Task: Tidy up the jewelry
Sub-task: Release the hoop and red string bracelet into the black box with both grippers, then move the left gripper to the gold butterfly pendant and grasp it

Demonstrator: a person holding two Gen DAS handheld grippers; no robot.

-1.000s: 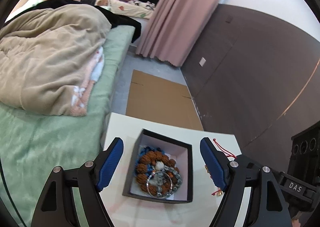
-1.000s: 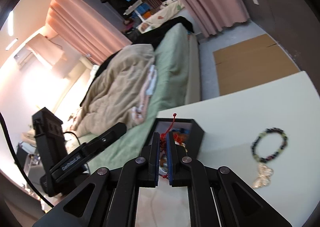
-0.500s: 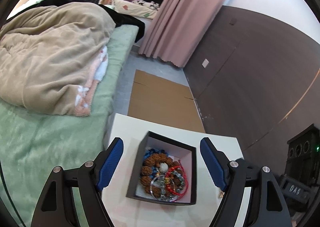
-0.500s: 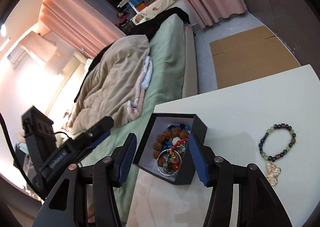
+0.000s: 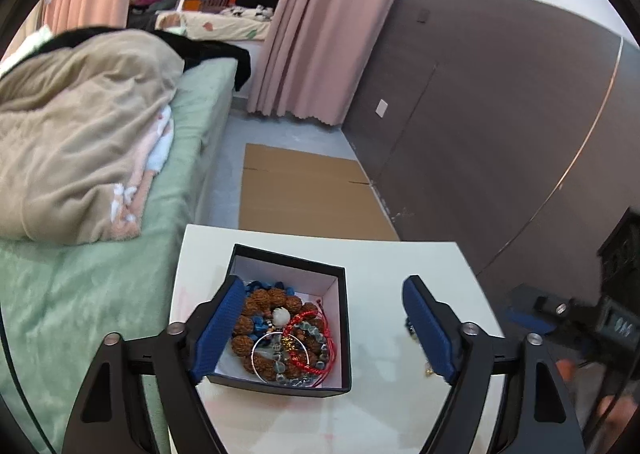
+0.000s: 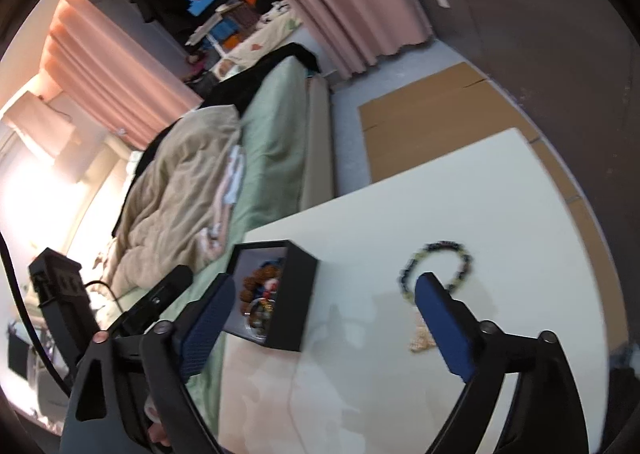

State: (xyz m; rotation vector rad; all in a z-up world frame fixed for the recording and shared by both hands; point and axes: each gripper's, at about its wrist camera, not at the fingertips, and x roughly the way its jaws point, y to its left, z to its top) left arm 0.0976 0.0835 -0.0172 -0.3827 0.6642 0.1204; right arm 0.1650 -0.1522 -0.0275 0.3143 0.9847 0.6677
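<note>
left wrist view: my left claw (image 5: 322,328) stands wide apart with nothing gripped, hovering over the black box (image 5: 344,334) on the white bench (image 5: 384,258); its left finger (image 5: 218,328) overlaps the box's near left wall and i cannot tell if it touches, while the other blue pad hangs over bare bench to the right of the box. inside the box lie a brown seed-bead bracelet (image 5: 272,300), some blue beads (image 5: 256,286) at the far side, a thin silver bangle (image 5: 256,350), a string of grey-blue stones (image 5: 316,334) and a red cord bracelet (image 5: 316,314) on top, toward the box's right wall. beyond the box, on the floor, lies a flat sheet of cardboard (image 5: 300,189), and to the left of the box runs a bed (image 5: 80,286) with a beige blanket (image 5: 76,141). right wrist view: my right claw (image 6: 324,318) has just been opening and now stands wide with nothing between the pads; the box sits just inside its left finger (image 6: 208,314). well to the right of the box, on the bare bench, lies a dark beaded bracelet (image 6: 440,266), blurred, partly hidden behind my right pad, with a pale gold charm (image 6: 420,338) on the near side of it. my left claw shows to the left of the box, above the bed.
</note>
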